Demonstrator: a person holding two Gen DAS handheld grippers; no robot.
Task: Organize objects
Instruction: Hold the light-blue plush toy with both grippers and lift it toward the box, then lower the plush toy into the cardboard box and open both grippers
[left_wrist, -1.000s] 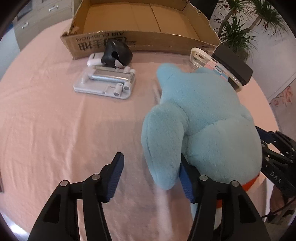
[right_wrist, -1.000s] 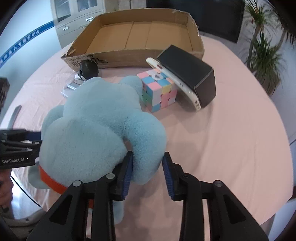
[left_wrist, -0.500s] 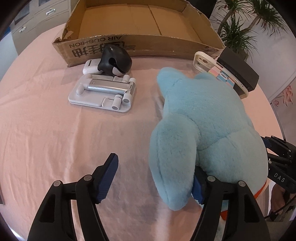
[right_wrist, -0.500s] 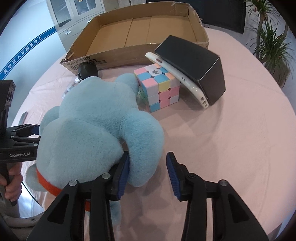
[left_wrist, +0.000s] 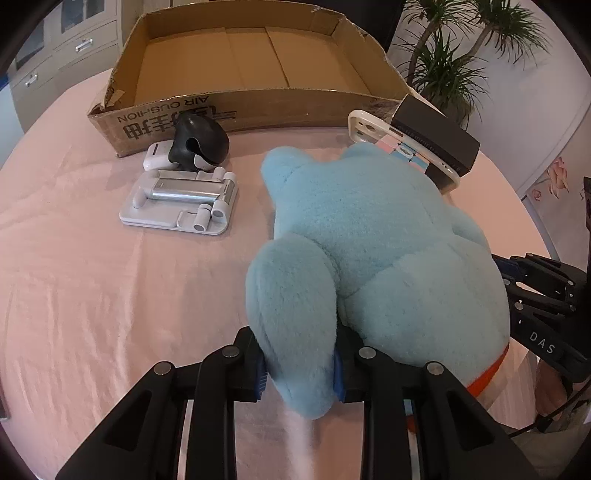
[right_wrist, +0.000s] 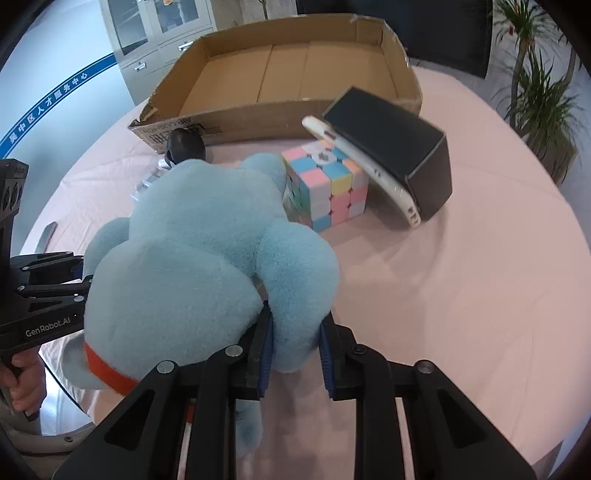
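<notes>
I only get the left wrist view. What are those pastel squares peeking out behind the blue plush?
Observer: A pastel puzzle cube, standing on the table right beside the plush.
Operator: Is the other gripper holding the plush too?
Observer: Yes, the right gripper is shut on one of its limbs.
Operator: Who holds the tool I look through?
Observer: A bare hand grips its handle.

You were working in an office: grey filing cabinets (right_wrist: 162, 33) stood behind the pink-clothed round table (right_wrist: 480, 277), a wall banner (right_wrist: 48, 103) (Chinese lettering) and potted palms (left_wrist: 443, 62) nearby.
</notes>
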